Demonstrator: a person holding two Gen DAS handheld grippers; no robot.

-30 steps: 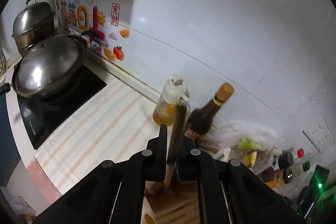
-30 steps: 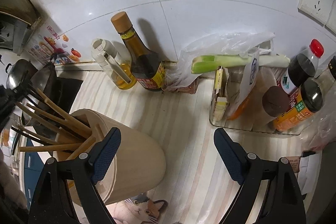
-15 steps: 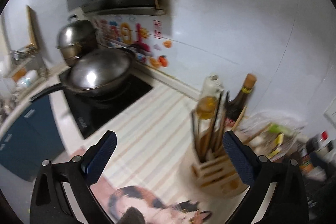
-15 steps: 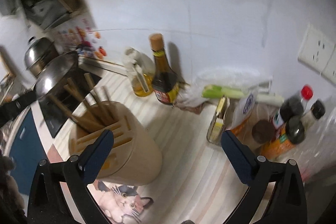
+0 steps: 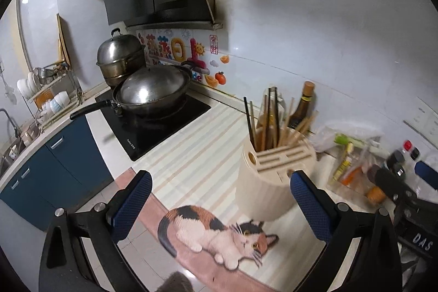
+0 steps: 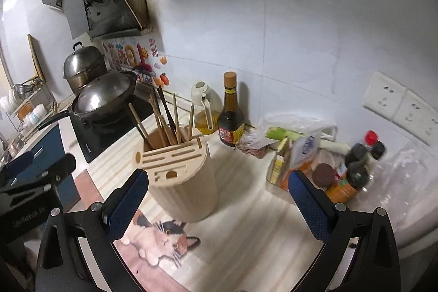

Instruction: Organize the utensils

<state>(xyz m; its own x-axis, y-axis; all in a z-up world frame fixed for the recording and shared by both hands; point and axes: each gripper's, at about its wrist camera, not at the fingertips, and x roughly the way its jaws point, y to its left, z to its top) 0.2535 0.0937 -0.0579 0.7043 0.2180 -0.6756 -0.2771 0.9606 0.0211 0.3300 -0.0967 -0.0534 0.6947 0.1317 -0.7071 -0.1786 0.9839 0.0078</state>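
Note:
A round pale wooden utensil holder stands on the striped counter, and several wooden and dark chopsticks stick up out of its back slot. My left gripper hangs open in front of the holder and above it, with nothing between its blue pads. In the right wrist view the same holder and chopsticks sit just beyond my right gripper, which is also open wide and holds nothing. Each gripper shows at the edge of the other's view: the right gripper, the left gripper.
A lidded wok sits on a black cooktop at the left, with a steamer pot behind it. An oil bottle and a dark sauce bottle stand by the wall. Bagged vegetables and bottles crowd the right. A cat mat lies in front.
The left gripper was shut on a chopstick over the holder; it has let go, opened wide and drawn back. The right gripper opened wider, drew back and rose.

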